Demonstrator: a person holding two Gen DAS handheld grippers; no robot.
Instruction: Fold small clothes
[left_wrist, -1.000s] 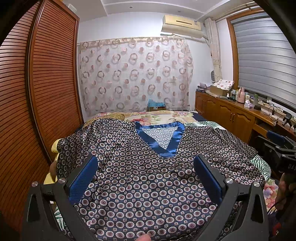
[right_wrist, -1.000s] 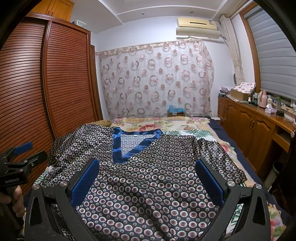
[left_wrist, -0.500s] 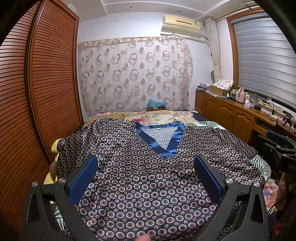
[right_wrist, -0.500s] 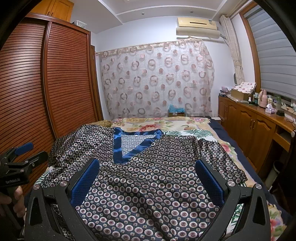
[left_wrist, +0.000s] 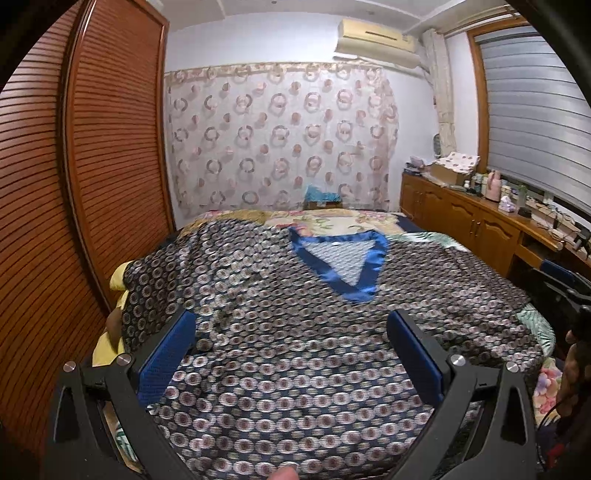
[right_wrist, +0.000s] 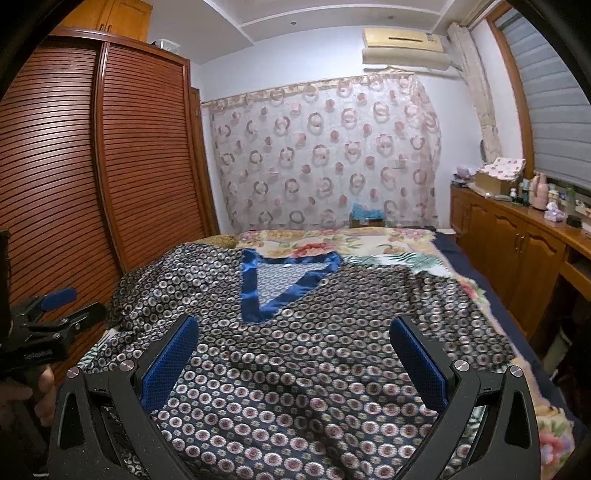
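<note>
A dark blue top with a small ring print (left_wrist: 295, 332) (right_wrist: 303, 350) lies spread flat on the bed, front up, its satin blue V-neck (left_wrist: 343, 258) (right_wrist: 273, 284) pointing toward me. My left gripper (left_wrist: 291, 325) hovers open over the top's lower left part, nothing between its blue pads. My right gripper (right_wrist: 295, 328) hovers open over the lower middle, also empty. In the right wrist view the left gripper (right_wrist: 55, 314) shows at the left edge, held by a hand. The top's near hem lies under both gripper frames.
The bed (right_wrist: 369, 247) has a floral cover and fills the room's middle. A slatted wooden wardrobe (left_wrist: 74, 184) stands close on the left. A wooden cabinet (right_wrist: 517, 240) with bottles and boxes runs along the right wall. A patterned curtain (left_wrist: 280, 140) hangs behind the bed.
Both views have shifted: the left gripper has swung left and slightly forward, the right gripper has turned right. The top has not moved. Both grippers stay open.
</note>
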